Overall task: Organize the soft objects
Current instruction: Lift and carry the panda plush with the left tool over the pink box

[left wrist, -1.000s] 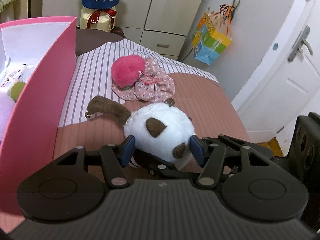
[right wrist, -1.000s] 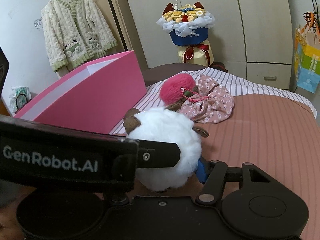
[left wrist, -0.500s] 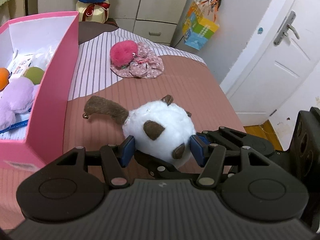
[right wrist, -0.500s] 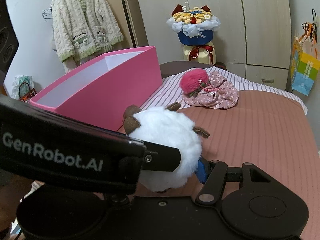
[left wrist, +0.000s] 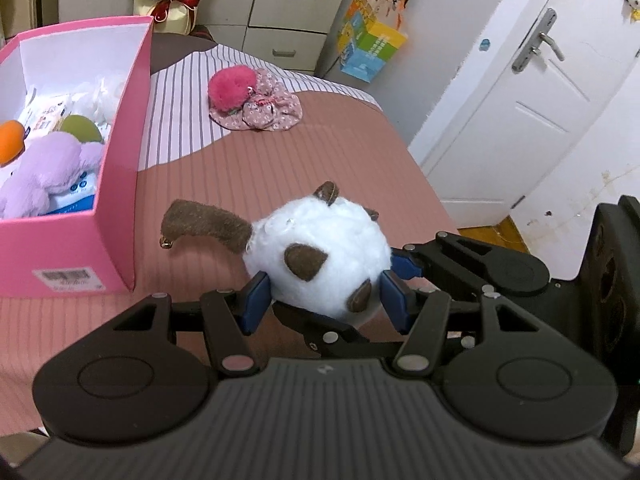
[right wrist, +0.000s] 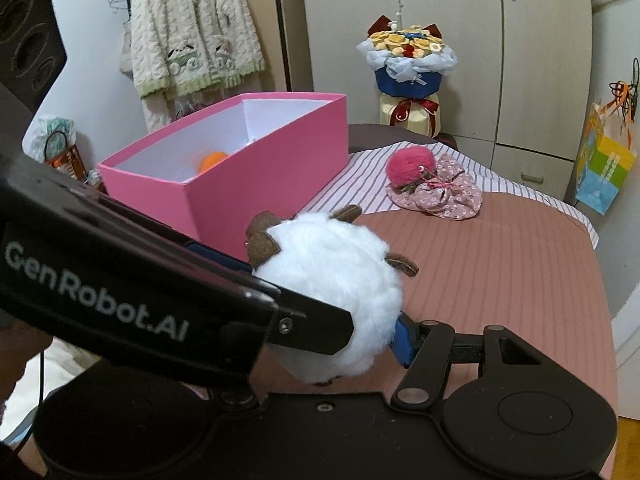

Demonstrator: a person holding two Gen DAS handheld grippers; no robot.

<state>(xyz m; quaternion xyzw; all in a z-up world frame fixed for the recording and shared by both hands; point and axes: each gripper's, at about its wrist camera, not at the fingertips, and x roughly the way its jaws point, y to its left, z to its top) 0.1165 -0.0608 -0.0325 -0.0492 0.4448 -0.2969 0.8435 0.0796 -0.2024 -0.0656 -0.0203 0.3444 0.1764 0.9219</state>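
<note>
A round white plush toy [left wrist: 320, 256] with brown patches and a brown tail hangs just above the bed. My left gripper [left wrist: 325, 300] is shut on it, a blue pad pressing each side. My right gripper [right wrist: 332, 312] grips the same toy from the right. One of its blue pads [right wrist: 402, 340] shows against the fluff, and its other finger is hidden behind the left gripper's body. The pink box [left wrist: 124, 120] stands to the left, holding a purple plush [left wrist: 52, 168] and an orange ball [left wrist: 10, 146]. A pink pom-pom doll in floral cloth [left wrist: 248, 100] lies farther back on the bed.
The striped and brown bedspread [left wrist: 280, 168] ends at its right edge near a white door [left wrist: 540, 100]. A colourful gift bag [left wrist: 370, 46] hangs by the cabinets. A bouquet [right wrist: 408, 64] and a hanging cardigan [right wrist: 192, 28] are behind the box.
Both grippers have risen and drawn back with the white plush held between them. The pink doll looks farther off, and the inside of the pink box has come into view.
</note>
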